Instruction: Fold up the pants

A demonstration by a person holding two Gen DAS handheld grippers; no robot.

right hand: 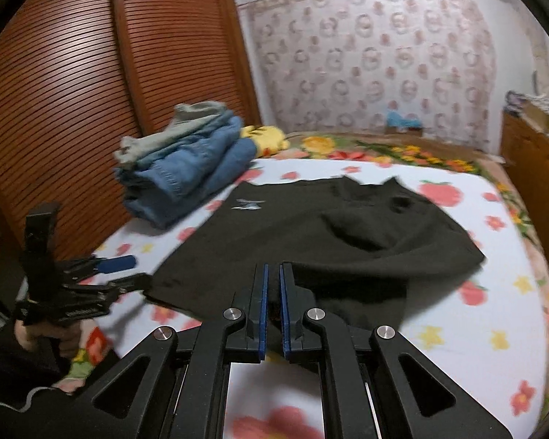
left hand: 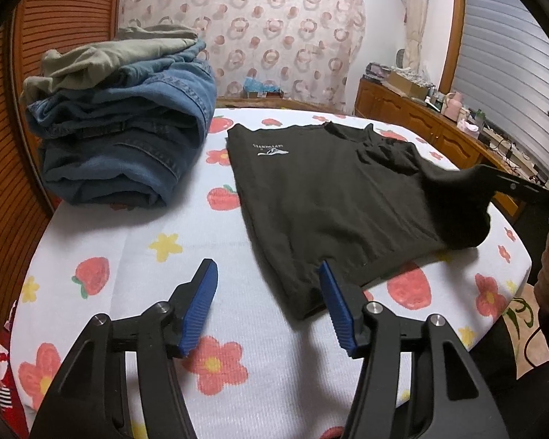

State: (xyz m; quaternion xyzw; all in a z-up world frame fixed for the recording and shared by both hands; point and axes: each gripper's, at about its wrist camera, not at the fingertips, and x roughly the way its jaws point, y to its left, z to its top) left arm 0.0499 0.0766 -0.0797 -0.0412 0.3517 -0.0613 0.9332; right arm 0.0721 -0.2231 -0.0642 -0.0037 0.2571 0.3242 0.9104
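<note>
Pants pinched in right fingers; left fingers wide apart, empty, beside hem.

Bedroom. Bed with white quilted flower-and-strawberry cover fills centre. Brown louvred wooden wardrobe doors at 9–10 o'clock. Pink ring-patterned sheer curtain across back wall at 12. Low brown wooden cabinet run at 2–3 o'clock, top cluttered with boxes and bottles. Grey slatted window shutter above it in a wooden frame. White wall above the curtain. Lighting dim, even.
</note>
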